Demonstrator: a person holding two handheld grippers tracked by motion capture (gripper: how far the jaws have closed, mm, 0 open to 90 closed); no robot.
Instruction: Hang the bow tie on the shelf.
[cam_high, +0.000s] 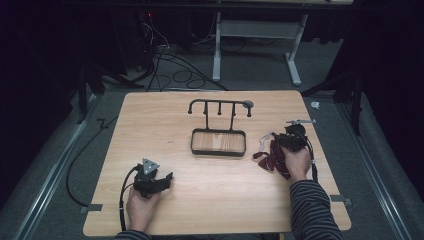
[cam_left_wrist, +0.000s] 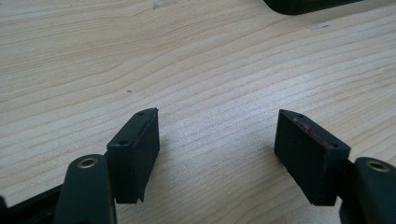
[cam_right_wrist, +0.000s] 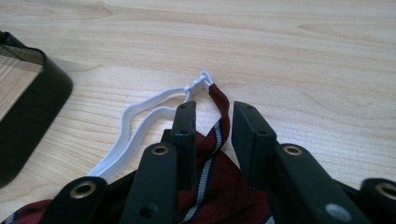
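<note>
A person works two hand-held tools at a wooden surface (cam_high: 210, 200): the right tool (cam_right_wrist: 212, 116) sits over a dark red striped necktie (cam_high: 272, 157) lying crumpled near the surface's right edge, its jaws about half open and straddling the tie's narrow neck end without clearly pressing on it. Seen along that tool, the tie runs lengthwise straight ahead between the jaws, ending just beyond the tips where a white elastic strap (cam_right_wrist: 140, 116) clips on and loops back toward the left. The right hand (cam_high: 296, 162) is far the nearer to the tie; the left tool (cam_high: 152, 180) rests well apart toward the near left corner, jaws spread wide over bare wood with nothing between them. At mid-surface stands a black tray (cam_high: 218, 151) with a hook rack (cam_high: 220, 106) rising from its far side; the tray looks empty and nothing hangs from the hooks, the likely destination for the tie
</note>
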